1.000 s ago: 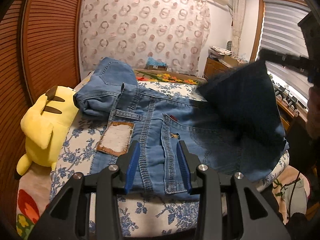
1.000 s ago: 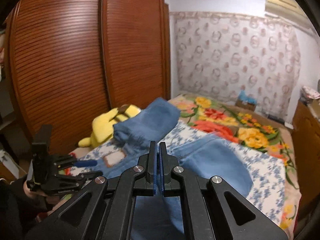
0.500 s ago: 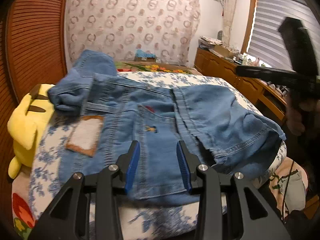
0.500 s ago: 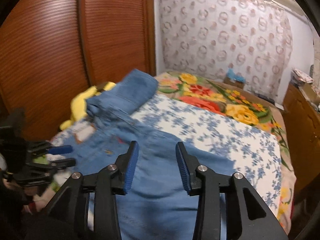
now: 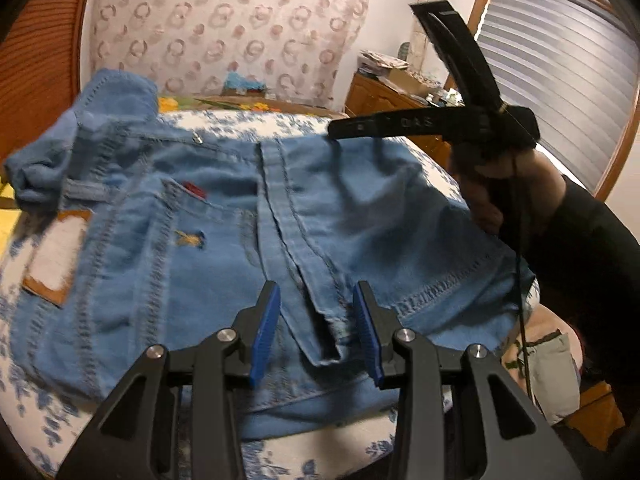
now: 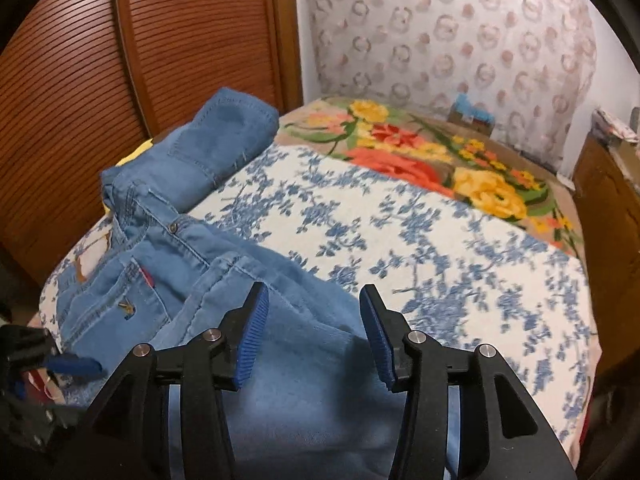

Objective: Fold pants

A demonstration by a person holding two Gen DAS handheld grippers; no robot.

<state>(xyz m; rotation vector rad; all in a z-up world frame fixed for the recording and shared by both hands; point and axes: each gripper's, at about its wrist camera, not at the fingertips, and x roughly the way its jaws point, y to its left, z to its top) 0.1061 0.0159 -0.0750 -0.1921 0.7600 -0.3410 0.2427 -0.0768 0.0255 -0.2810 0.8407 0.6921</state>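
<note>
Light blue jeans (image 5: 192,232) lie on the bed, their waist to the left and one leg folded back over them (image 5: 400,232). My left gripper (image 5: 316,324) hovers open just above the near end of that folded leg's seam edge, and nothing is pressed between its pads. In the right wrist view my right gripper (image 6: 314,336) hangs over the folded denim (image 6: 304,360); its jaws are opening and grip nothing. The right gripper (image 5: 440,120), held by a hand, also shows over the jeans' far right side.
A second folded pair of jeans (image 6: 224,136) lies at the back left of the blue-flowered sheet (image 6: 440,240). Behind it is a bright floral blanket (image 6: 460,160). Slatted wooden doors (image 6: 80,80) stand left and a wooden dresser (image 5: 384,96) stands right.
The right gripper went from shut to open and let the lifted pant leg drop, so it now lies folded over the jeans. Both grippers came down closer to the denim.
</note>
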